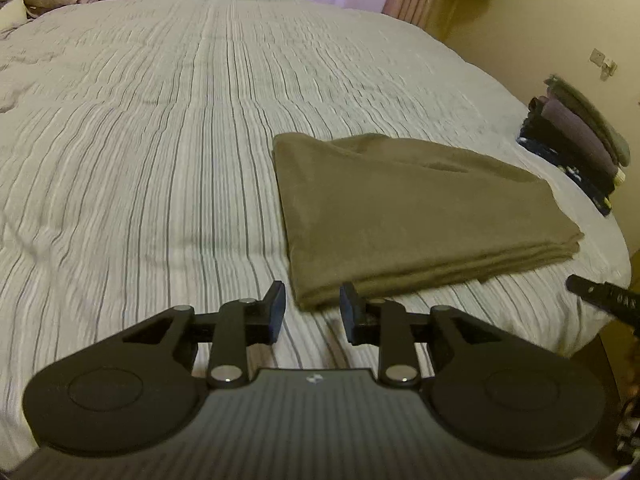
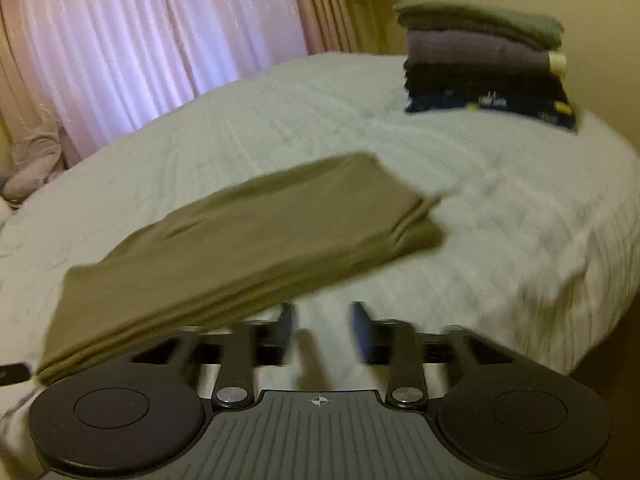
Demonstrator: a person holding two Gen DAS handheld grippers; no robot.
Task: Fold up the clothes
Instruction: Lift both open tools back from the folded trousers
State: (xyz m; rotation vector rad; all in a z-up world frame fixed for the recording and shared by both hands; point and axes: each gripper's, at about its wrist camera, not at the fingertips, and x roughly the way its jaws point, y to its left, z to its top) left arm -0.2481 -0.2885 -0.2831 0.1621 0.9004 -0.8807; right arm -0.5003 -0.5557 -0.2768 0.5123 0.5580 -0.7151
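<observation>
Lying folded into a flat, layered rectangle, the olive-brown garment (image 1: 420,216) sits on the striped bedspread (image 1: 140,152) toward the near right of the bed in the left wrist view, with the left gripper (image 1: 312,312) hovering just before its near left corner, jaws apart and holding nothing. At the far right edge stands a stack of folded clothes (image 1: 580,148). In the blurred right wrist view the same garment (image 2: 240,232) lies near left, the stack (image 2: 484,64) far right, and the right gripper (image 2: 322,332) hangs empty with jaws apart. This piece looks fully folded; judging by that, carrying it to the stack would need both near corners pinched through every layer.
</observation>
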